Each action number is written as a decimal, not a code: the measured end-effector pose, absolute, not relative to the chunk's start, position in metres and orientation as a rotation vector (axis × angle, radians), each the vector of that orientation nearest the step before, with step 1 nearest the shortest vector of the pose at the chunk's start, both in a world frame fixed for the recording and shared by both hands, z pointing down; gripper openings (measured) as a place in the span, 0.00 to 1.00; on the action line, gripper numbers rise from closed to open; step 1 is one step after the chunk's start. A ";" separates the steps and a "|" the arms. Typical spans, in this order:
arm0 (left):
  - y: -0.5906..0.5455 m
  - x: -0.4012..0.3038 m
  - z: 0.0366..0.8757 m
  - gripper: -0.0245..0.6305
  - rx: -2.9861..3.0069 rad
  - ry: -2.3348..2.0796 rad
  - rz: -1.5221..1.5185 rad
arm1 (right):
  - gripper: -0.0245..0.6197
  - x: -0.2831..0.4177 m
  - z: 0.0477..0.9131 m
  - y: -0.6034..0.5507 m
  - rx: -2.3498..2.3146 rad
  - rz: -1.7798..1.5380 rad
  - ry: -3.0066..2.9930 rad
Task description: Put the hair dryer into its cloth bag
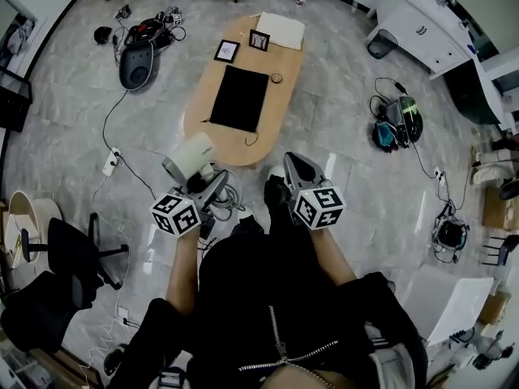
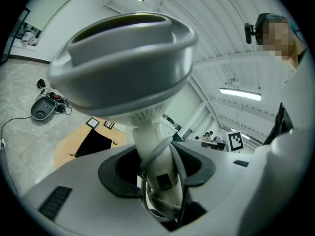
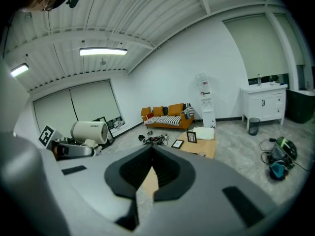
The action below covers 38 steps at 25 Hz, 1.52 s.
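Clamping the hair dryer point(image 2: 128, 58) handle, left tongs point(image 2: 160, 178) are aimed at the cloth bag point(image 1: 239, 97). Right tongs point(image 3: 150, 166) are closed, empty.

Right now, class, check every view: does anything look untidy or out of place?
The hair dryer held in the left tongs has its cord bunched in loose loops around the handle, some dangling beside it rather than neatly wound.
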<state>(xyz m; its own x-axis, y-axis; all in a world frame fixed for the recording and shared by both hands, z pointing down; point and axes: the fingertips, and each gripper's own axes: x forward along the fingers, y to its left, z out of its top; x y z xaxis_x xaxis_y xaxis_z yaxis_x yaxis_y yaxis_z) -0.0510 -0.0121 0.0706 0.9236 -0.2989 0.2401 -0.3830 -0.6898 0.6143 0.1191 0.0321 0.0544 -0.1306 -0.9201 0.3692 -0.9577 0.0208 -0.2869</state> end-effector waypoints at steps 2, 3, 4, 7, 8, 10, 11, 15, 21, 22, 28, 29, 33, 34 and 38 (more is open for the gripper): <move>-0.019 -0.049 0.075 0.34 2.370 -0.494 0.156 | 0.05 0.123 0.059 0.021 2.014 0.738 -2.193; -0.023 -0.048 0.077 0.34 2.365 -0.500 0.157 | 0.05 0.125 0.060 0.014 2.014 0.738 -2.198; -0.027 -0.048 0.079 0.34 2.362 -0.505 0.158 | 0.05 0.127 0.060 0.008 2.012 0.736 -2.206; -0.040 -0.042 0.083 0.34 2.364 -0.519 0.159 | 0.05 0.133 0.062 -0.012 1.994 0.731 -2.239; -0.045 -0.038 0.084 0.34 2.365 -0.524 0.157 | 0.05 0.137 0.064 -0.019 1.984 0.734 -2.251; -0.058 -0.030 0.087 0.34 2.365 -0.539 0.152 | 0.05 0.143 0.067 -0.035 1.960 0.753 -2.284; -0.065 -0.026 0.089 0.34 2.364 -0.550 0.149 | 0.05 0.147 0.069 -0.044 1.948 0.763 -2.302; -0.088 -0.006 0.102 0.34 2.348 -0.593 0.121 | 0.05 0.167 0.084 -0.073 1.880 0.749 -2.341; -0.129 -0.006 0.137 0.34 2.327 -0.685 0.105 | 0.05 0.173 0.120 -0.130 1.777 0.705 -2.404; -0.135 -0.006 0.145 0.34 2.315 -0.698 0.095 | 0.05 0.174 0.127 -0.137 1.756 0.692 -2.410; -0.166 -0.005 0.200 0.34 2.296 -0.754 0.110 | 0.06 0.170 0.180 -0.168 1.574 0.621 -2.464; -0.169 -0.002 0.212 0.34 2.303 -0.758 0.120 | 0.06 0.171 0.193 -0.172 1.551 0.608 -2.468; -0.182 0.002 0.262 0.34 2.306 -0.764 0.139 | 0.06 0.168 0.252 -0.192 1.472 0.590 -2.480; -0.185 0.002 0.275 0.34 2.299 -0.766 0.139 | 0.07 0.165 0.267 -0.197 1.449 0.582 -2.484; -0.197 -0.004 0.324 0.34 2.265 -0.781 0.121 | 0.08 0.150 0.326 -0.215 1.325 0.528 -2.499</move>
<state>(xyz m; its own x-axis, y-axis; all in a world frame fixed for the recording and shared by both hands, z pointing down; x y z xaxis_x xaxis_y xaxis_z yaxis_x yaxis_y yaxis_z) -0.0035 -0.1972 0.3245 0.8118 -0.4995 0.3025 -0.5675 -0.5527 0.6103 0.1500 -0.2146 0.3260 -0.5486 -0.7382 0.3926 -0.8339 0.5170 -0.1932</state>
